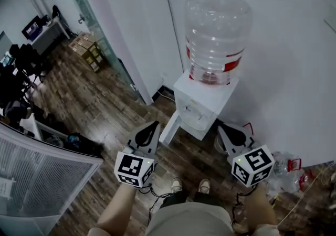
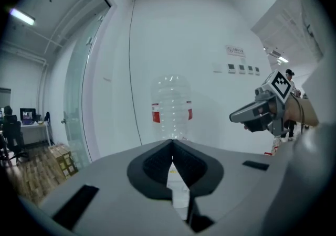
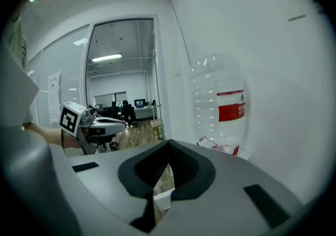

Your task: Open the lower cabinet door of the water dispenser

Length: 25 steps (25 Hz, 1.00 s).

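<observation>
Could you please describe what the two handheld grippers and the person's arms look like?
The left gripper and right gripper both have dark grey bodies tapering to pointed black fingers. Each carries a white cube with black square markers, and a thin black cable hangs beneath each. No sleeves show on the forearms; the person wears beige clothing and light shoes.

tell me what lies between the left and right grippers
Head view: the lower front of the white water dispenser and brown wooden floor show between the left gripper and right gripper.
</observation>
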Each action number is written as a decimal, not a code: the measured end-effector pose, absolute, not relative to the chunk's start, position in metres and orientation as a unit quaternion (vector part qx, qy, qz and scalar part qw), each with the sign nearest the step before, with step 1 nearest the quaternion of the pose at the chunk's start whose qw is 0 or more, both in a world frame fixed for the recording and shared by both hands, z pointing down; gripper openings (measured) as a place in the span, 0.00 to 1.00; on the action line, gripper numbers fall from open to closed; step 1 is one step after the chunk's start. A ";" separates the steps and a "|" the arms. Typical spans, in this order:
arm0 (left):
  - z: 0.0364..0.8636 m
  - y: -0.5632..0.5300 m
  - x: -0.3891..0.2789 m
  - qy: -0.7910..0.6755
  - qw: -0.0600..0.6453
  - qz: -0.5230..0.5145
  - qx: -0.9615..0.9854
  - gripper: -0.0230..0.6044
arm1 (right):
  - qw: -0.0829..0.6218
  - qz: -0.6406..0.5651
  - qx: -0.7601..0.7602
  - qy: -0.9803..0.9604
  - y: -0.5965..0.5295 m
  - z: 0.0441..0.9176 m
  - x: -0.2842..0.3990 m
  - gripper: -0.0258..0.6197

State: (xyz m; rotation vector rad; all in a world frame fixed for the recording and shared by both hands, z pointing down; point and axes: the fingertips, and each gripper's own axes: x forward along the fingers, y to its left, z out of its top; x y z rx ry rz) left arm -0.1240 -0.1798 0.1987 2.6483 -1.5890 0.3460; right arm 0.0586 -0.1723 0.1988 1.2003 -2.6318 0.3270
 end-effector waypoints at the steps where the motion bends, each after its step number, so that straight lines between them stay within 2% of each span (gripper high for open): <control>1: 0.189 -0.178 -0.121 -0.510 0.012 0.107 0.854 0.05 | 0.109 0.105 0.414 -0.898 -0.169 0.189 0.063 0.05; 8: 0.119 -0.152 -0.097 -0.497 -0.026 0.069 0.864 0.05 | 0.072 0.043 0.432 -0.898 -0.148 0.121 0.086 0.05; 17: 0.073 -0.127 -0.084 -0.497 -0.070 0.049 0.863 0.05 | 0.017 -0.057 0.434 -0.899 -0.112 0.033 0.089 0.05; 25: 0.060 -0.121 -0.076 -0.500 -0.073 0.049 0.861 0.05 | 0.013 -0.087 0.425 -0.901 -0.098 0.019 0.089 0.05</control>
